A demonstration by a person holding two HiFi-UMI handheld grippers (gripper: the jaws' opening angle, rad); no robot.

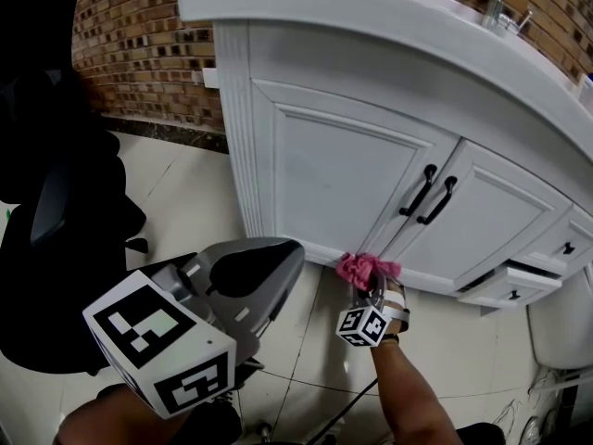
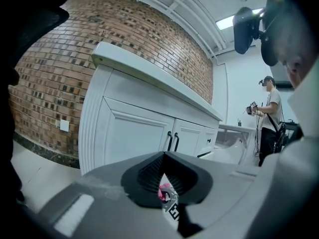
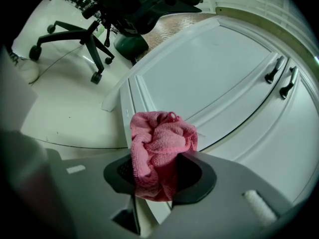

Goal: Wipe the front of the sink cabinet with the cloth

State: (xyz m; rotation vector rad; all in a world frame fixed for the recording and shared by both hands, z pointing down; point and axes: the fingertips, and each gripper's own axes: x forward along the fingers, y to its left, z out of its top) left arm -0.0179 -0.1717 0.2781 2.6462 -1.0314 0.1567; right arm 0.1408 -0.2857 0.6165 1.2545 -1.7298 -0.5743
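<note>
Head view: white sink cabinet (image 1: 343, 184) seen from above, on a tiled floor (image 1: 185, 193) against a brick wall (image 1: 139, 35). It has two doors with black handles (image 1: 428, 193), and a drawer (image 1: 508, 287) at the right stands slightly pulled out.
Cloth: pink cloth (image 1: 366, 269), bunched into a ball. It sits at the cabinet's bottom rail, below the line where the two doors meet, and appears to touch the rail.
Right hand: right gripper (image 1: 371, 287) is held low at the foot of the cabinet. In the right gripper view its jaws are clamped on the cloth (image 3: 162, 141), and the bunch stands out past the tips toward the door panel (image 3: 209, 78).
Left hand: left gripper (image 1: 273, 272) is held back from the cabinet, well apart from the cloth. In the left gripper view its jaws are together at the tips, with nothing between them (image 2: 164, 178).
Background: an office chair (image 3: 84, 29) stands on the floor beside the cabinet, and a person (image 2: 269, 113) stands far off.
Stage: wiping appears to be under way at the lowest edge of the front.
Done: cannot be judged, since the white surfaces show no streaks or wet marks to tell wiped areas from unwiped ones.
Left: probably the door panels, the fluted corner post (image 1: 236, 128) and the drawer fronts, all away from the cloth now.
</note>
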